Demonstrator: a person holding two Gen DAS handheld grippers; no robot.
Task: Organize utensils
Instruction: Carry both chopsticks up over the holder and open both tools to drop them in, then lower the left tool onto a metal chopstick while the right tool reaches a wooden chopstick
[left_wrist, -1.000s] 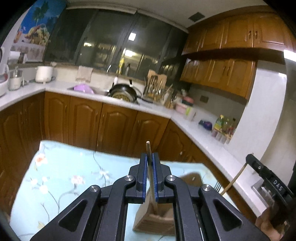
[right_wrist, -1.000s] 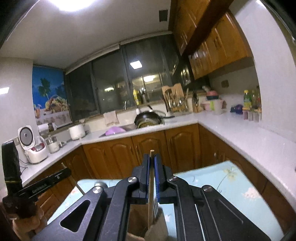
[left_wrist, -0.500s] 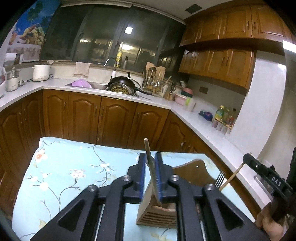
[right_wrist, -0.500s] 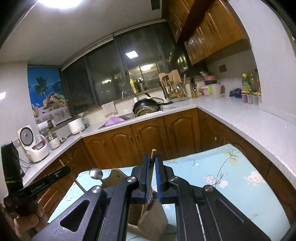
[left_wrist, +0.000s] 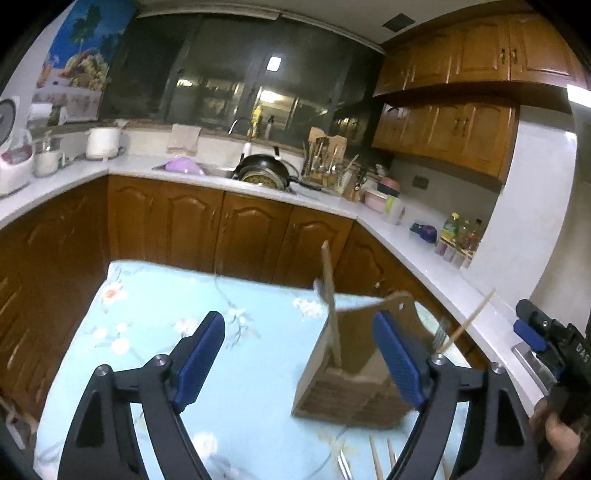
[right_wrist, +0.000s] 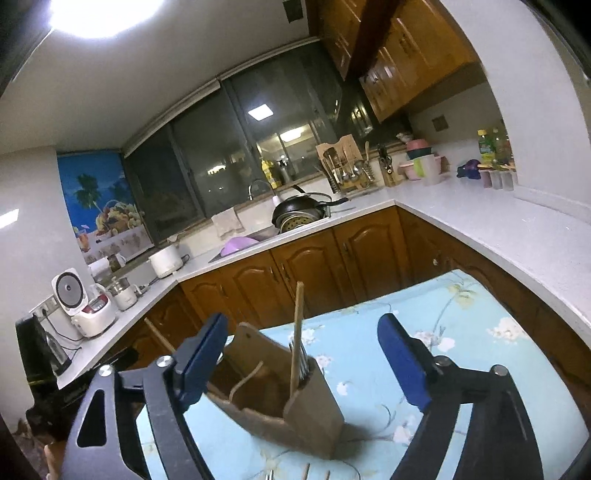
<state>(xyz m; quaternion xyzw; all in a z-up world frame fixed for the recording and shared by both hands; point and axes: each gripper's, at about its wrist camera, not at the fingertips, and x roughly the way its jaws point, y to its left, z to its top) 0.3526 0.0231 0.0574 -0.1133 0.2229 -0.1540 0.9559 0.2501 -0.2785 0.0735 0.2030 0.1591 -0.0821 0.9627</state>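
**Wooden holder, both grippers released**

Wood-handled fork (right_wrist: 297, 334) stands tines-up in the near slot of the wooden utensil holder (right_wrist: 314, 417), which sits on the floral blue cloth (right_wrist: 461, 332). The right hand-held gripper (right_wrist: 303, 360) is spread wide around the holder, gripping nothing. The left hand-held gripper (left_wrist: 299, 354) is likewise spread, empty, a wood-handled utensil (left_wrist: 330, 306) upright between its fingers.

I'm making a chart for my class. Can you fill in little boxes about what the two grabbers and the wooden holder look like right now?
left gripper: open, empty
right gripper: open, empty
wooden holder: on the floral tablecloth
fork: wooden handle up, standing in the holder
spoon: standing in the holder, handle up
loose utensils: lying on the cloth near the holder
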